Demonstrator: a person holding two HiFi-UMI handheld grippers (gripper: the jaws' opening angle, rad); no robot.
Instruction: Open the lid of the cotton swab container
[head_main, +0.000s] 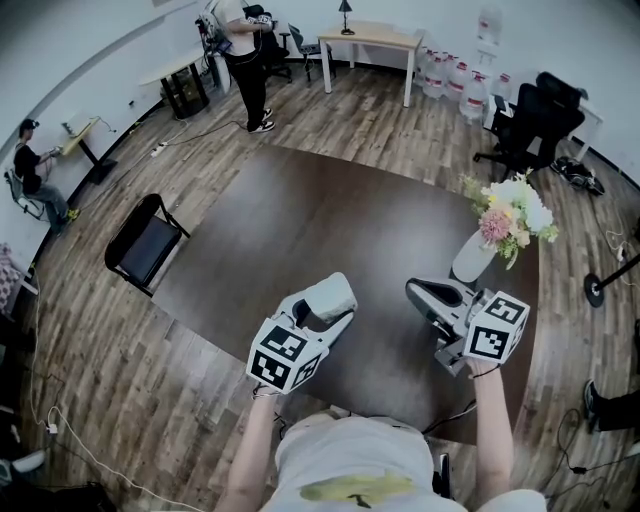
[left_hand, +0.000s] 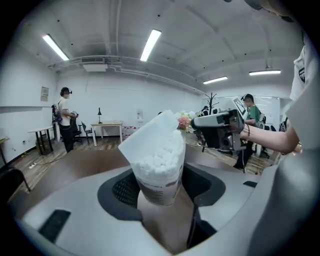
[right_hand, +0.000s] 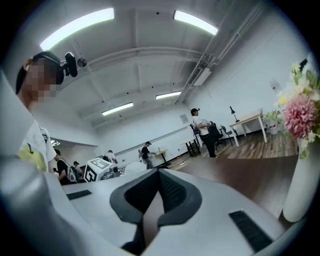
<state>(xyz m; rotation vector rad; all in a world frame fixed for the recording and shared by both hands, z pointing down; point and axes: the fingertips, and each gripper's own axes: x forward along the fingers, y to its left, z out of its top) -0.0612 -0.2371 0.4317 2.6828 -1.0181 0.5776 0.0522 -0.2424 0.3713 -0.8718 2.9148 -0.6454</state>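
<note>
1. Clamped between the jaws of the left gripper (left_hand: 165, 176) is the cotton swab container (left_hand: 159, 167). It is gripped roughly upright by its lower body, with the jaws set wide around it.
2. At the container's top, a white lid (left_hand: 149, 134) is seen raised at a slant over the mouth, and white swab tips (left_hand: 161, 150) are seen packed in the upper part.
3. Just to the right of the left gripper, and apart from it, the right gripper (right_hand: 158, 175) is held. Its jaws are brought together and nothing is caught between them.
4. Beneath both grippers, the dark brown table (head_main: 300, 220) is spread, with the grippers over its near part.
5. Beyond the right gripper, near the table's right edge, a white vase (head_main: 474, 258) is stood, filled with flowers (head_main: 508, 212).
6. Well away to the left of the left gripper, a black chair (head_main: 146, 240) is placed on the wooden floor (head_main: 400, 120).
7. Far beyond the table, a standing person (head_main: 245, 50) is seen.
</note>
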